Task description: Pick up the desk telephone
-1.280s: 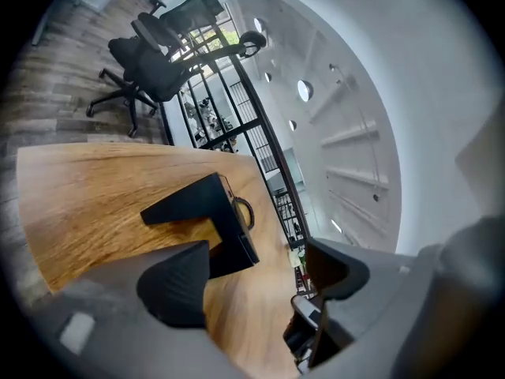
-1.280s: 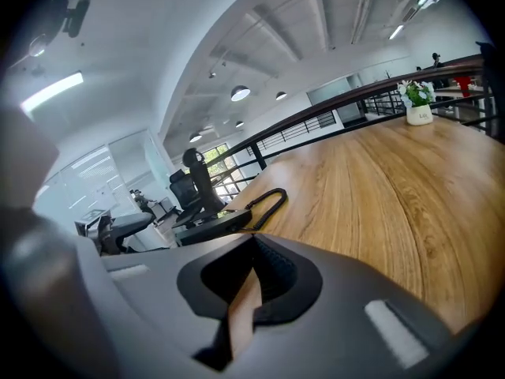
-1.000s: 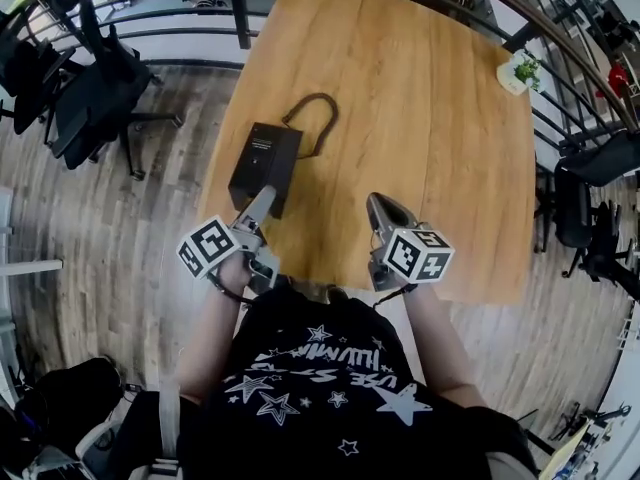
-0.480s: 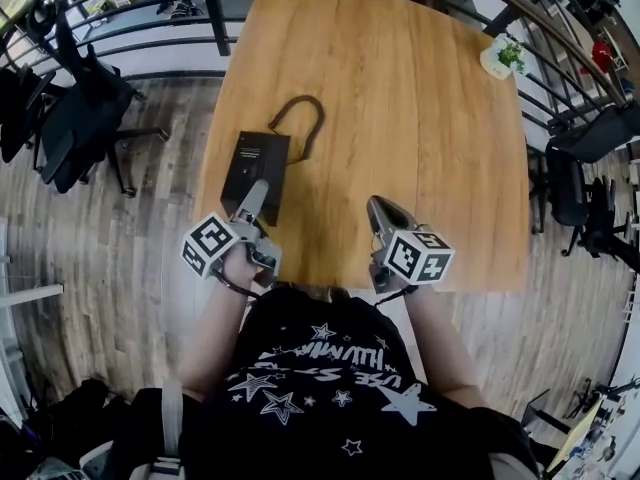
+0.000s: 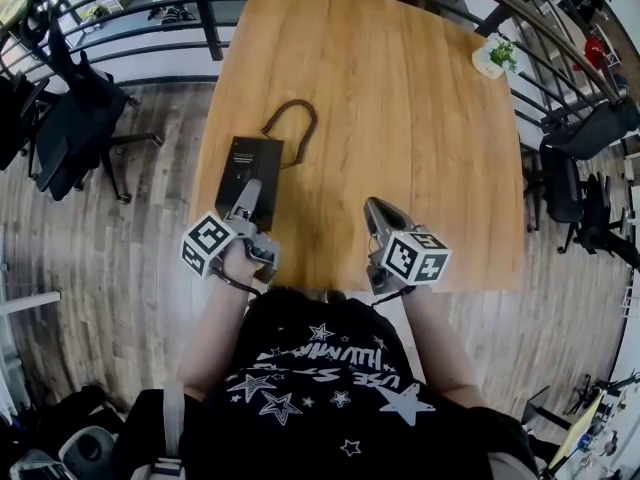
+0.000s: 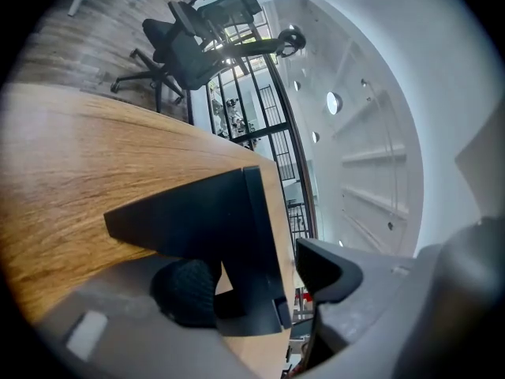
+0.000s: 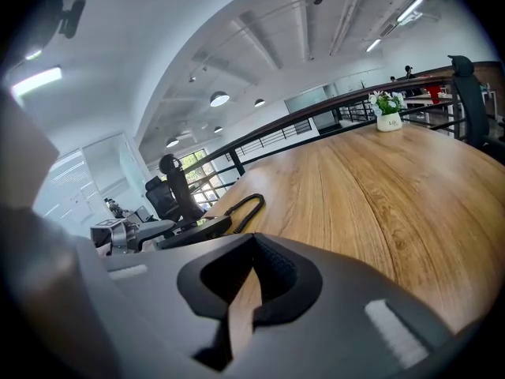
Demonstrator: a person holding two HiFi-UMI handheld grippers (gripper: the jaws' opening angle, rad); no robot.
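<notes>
Supporting table (image 5: 400, 118): landmark.
Desk telephone (image 5: 250, 163): laid flat by the table's left edge, unlifted.
Left gripper (image 5: 247, 196): grasp judged under way; jaws closing round the telephone's near end, not yet clamped; firm grip needed before lifting.
Right gripper (image 5: 372, 208): jaws together, empty, over the table's near edge.

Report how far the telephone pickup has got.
Done: the left claw has the near edge of the desk telephone between its jaws. In hand: those jaws are closing, with a gap showing on one side. Left: grip and lift; the telephone lies on the table. The right claw is shut, empty.
</notes>
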